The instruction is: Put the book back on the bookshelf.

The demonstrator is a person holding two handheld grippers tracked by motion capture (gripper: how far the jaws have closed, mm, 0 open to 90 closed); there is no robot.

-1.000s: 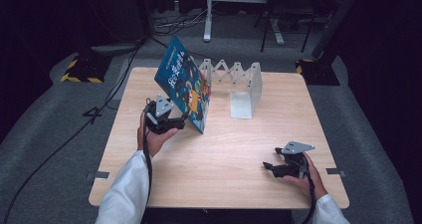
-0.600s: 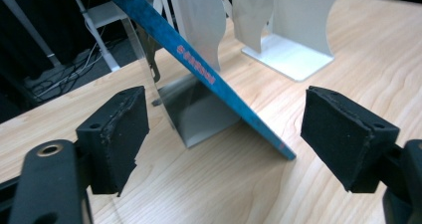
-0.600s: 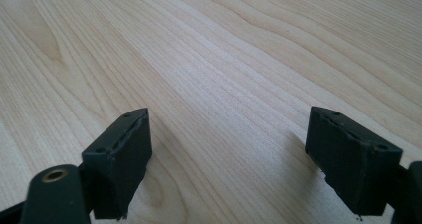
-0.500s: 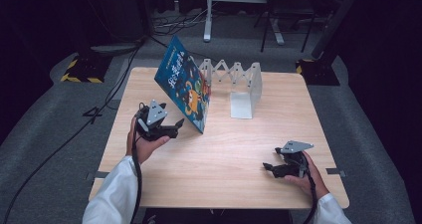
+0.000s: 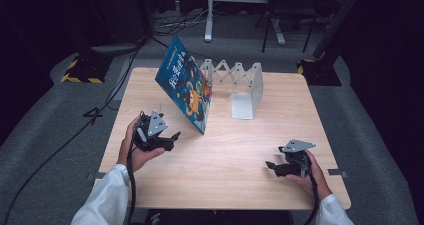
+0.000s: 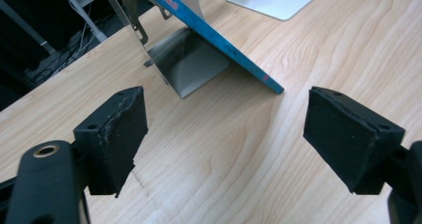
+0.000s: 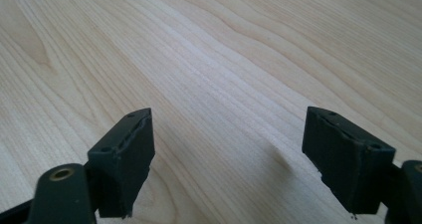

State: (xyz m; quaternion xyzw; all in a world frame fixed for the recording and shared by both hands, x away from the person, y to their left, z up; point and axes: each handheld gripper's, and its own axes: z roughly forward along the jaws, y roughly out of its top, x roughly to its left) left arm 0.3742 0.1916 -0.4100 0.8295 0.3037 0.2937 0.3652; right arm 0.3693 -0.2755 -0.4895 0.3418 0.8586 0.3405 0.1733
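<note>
A blue book leans against a white folding rack; left gripper and right gripper rest apart, jaws spread, while the left gripper view reveals the rack's metal foot behind

Left gripper: black body, grey three-cornered plate on top, black cable trailing along forearm. Right gripper: black, same grey plate, thin black cable. Both sleeves white. Left gripper view: square black foam pads, edges frayed, brass-ringed hole in jaw arm. Right gripper view: dark pads, small screw holes, same ringed hole.
</note>
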